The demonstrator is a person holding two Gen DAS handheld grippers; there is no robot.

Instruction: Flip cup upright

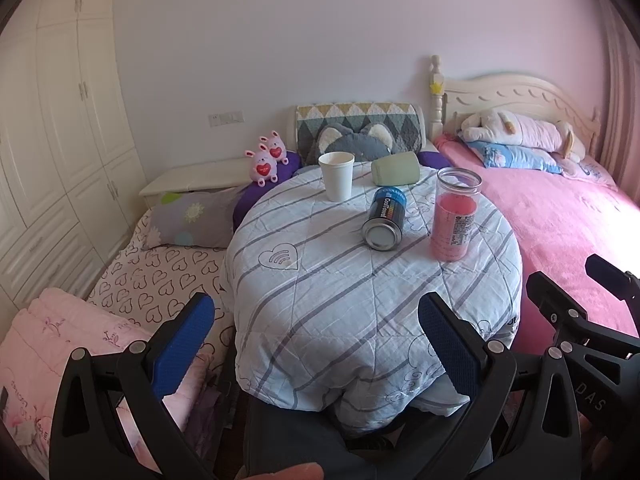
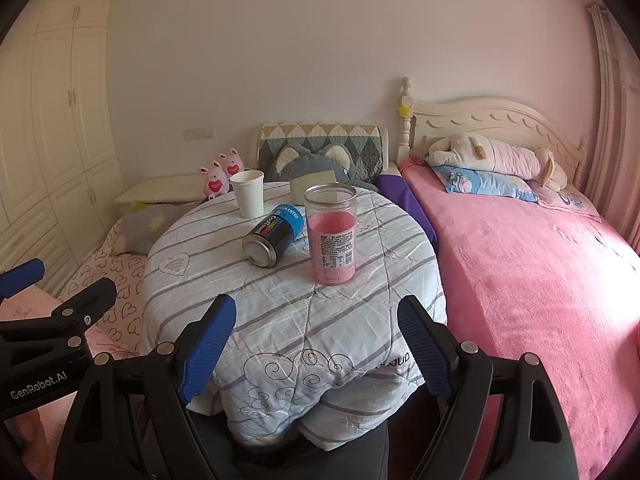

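A pale green cup (image 1: 395,168) lies on its side at the far edge of the round table (image 1: 320,280), partly hidden behind the clear jar in the right wrist view (image 2: 314,186). A white paper cup (image 1: 337,176) (image 2: 249,193) stands upright to its left. A dark blue can (image 1: 385,218) (image 2: 274,236) lies on its side mid-table. A clear jar with pink contents (image 1: 455,214) (image 2: 331,234) stands upright. My left gripper (image 1: 316,344) and right gripper (image 2: 316,344) are both open and empty at the table's near edge, far from the cups.
The table is draped in a striped blue quilt. A pink bed (image 2: 540,264) lies to the right, a heart-print bed (image 1: 160,276) to the left. Plush toys (image 1: 268,158) and a grey pillow (image 1: 356,140) sit behind the table. White wardrobes (image 1: 52,128) line the left wall.
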